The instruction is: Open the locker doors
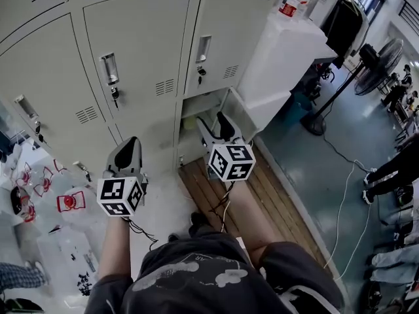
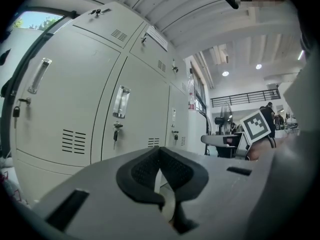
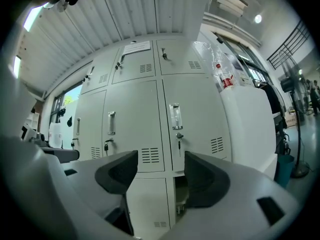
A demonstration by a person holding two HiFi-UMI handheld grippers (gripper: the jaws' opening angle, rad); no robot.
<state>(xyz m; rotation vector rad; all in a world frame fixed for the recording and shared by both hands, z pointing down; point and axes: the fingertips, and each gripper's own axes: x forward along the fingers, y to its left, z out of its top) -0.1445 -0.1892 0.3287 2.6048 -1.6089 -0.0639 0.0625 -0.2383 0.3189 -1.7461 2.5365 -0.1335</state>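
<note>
**Take the handle square, then pull along the hinge's arc**

The left gripper (image 2: pixel 160 153) is closed on nothing. Its dark pads (image 2: pixel 142 170) meet at the tips and look rubbery, with a fine dotted grain. The right gripper (image 3: pixel 160 171) stands wide open and empty, so it seems the one to use. Both are held level, short of the lockers and touching nothing.

Just beyond and below the right gripper, a low compartment (image 3: pixel 182 196) already stands open. Straight ahead and a little above the jaws is a closed door (image 3: pixel 192 124), with a second door (image 3: pixel 131 129) to the gripper's left.

The closed door's handle (image 3: pixel 174 116) is a narrow, upright, shiny pull at its left edge, and a key (image 3: pixel 179 143) hangs in the lock just under it. With the handle on that side, the hinges are probably on the right.

To do the step well:
- Raise the right gripper until its jaws stand either side of the handle.
- Close firmly on the handle.
- Draw back in a curve to the right rather than straight out.
- Stay above the key so it is not knocked.

The doors look like pale painted sheet metal, flat and smooth, broken only by slotted vents (image 3: pixel 217 145). Pads would likely slip on that surface, so the handle is the only sound hold.

Farther off to the gripper's right, a clear bottle (image 3: pixel 226 76) stands on a white cabinet (image 3: pixel 250 119).
</note>
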